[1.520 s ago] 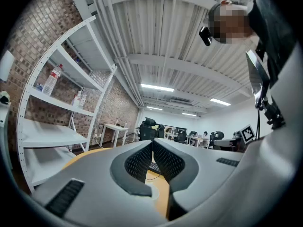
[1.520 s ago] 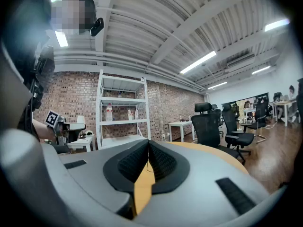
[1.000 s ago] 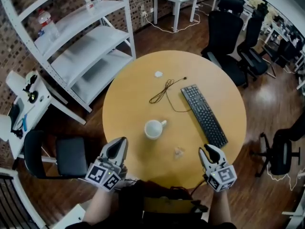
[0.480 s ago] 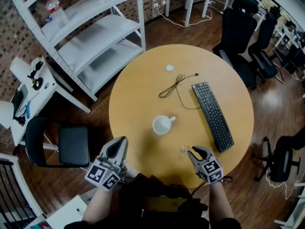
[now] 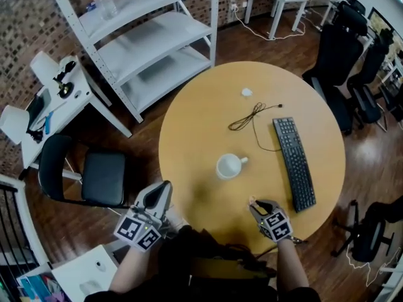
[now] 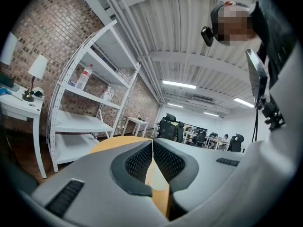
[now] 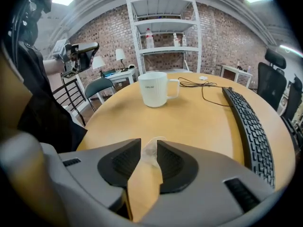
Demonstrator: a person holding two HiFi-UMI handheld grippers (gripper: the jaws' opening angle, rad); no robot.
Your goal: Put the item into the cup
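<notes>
Now the right tool (image 5: 255,204) pinches the clear item (image 7: 150,154); the left tool (image 5: 160,192) is closed.

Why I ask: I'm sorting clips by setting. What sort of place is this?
Probably an office or lab workroom: black swivel chairs, a keyboard on the round table, and white metal shelving against a brick wall.
</notes>
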